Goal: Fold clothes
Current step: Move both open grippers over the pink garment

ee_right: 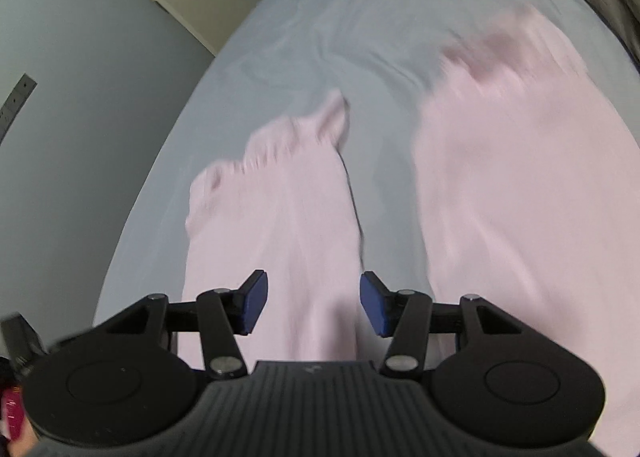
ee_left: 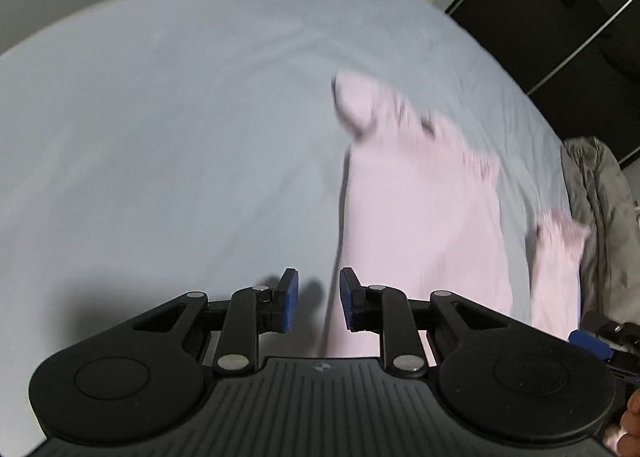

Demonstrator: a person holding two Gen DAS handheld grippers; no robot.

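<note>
1. Left wrist view: my left tongs (ee_left: 319,305) stand parted, nothing between the pads. The pink garment (ee_left: 424,217) lies blurred on the grey bedsheet (ee_left: 160,137), ahead and right of them.
2. Right wrist view: my right tongs (ee_right: 313,305) gape wider, empty, above the pink garment (ee_right: 288,225), which runs forward from the pads.

Pale pink garment (ee_right: 520,185) on plain light-blue bedsheet (ee_left: 160,117) — black claws, blue pads (ee_right: 254,307)
</note>
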